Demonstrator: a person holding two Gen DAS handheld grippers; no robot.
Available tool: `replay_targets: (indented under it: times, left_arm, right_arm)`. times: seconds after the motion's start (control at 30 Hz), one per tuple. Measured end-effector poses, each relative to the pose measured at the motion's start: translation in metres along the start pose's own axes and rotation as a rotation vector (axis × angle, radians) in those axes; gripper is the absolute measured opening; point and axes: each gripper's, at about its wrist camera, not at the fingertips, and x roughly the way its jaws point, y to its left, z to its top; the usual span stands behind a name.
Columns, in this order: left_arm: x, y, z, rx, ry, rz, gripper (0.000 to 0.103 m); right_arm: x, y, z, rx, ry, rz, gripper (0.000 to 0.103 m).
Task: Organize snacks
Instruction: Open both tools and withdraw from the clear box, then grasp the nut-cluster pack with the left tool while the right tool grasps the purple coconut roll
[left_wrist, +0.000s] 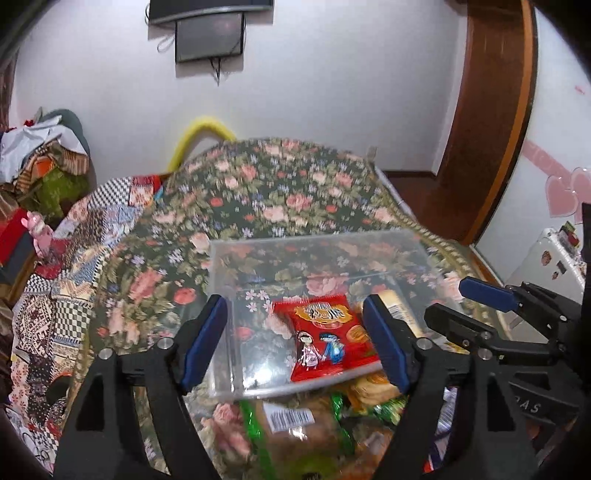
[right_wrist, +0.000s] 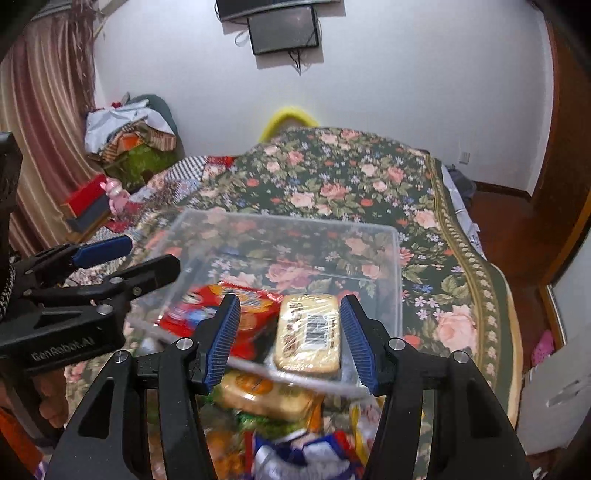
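A clear plastic box (left_wrist: 369, 236) sits on the floral bedspread; it also shows in the right wrist view (right_wrist: 391, 236). Inside lie a red snack packet (left_wrist: 328, 339) (right_wrist: 255, 306) and a tan wrapped biscuit pack (right_wrist: 308, 332) (left_wrist: 397, 306). More snacks lie in a heap in front of the box: a green-edged pack with a barcode (left_wrist: 295, 424) and an orange-yellow pack (right_wrist: 258, 391). My left gripper (left_wrist: 295, 343) is open and empty over the box's near wall. My right gripper (right_wrist: 290, 336) is open and empty above the biscuit pack. Each gripper shows in the other's view (left_wrist: 480, 306) (right_wrist: 122, 258).
The floral bedspread (left_wrist: 277, 192) covers the bed, with a patchwork quilt (left_wrist: 74, 251) on its left. Piled clothes (right_wrist: 129, 136) and a red box (right_wrist: 85, 199) lie left. A wooden door frame (left_wrist: 491, 110) and a white cabinet (left_wrist: 546, 258) stand right.
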Motion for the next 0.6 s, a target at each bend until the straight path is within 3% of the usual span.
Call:
replay_targets:
  times: [0.3, 0.6]
  left_arm:
    - [-0.072, 0.007, -0.027, 0.002, -0.057, 0.001, 0.088]
    - [-0.097, 0.025, -0.084, -0.003, 0.011, 0.010, 0.095]
  right_arm:
    - [-0.056, 0.008, -0.018, 0.002, -0.068, 0.011, 0.057]
    - [-0.078, 0.023, -0.057, -0.003, -0.036, 0.029, 0.060]
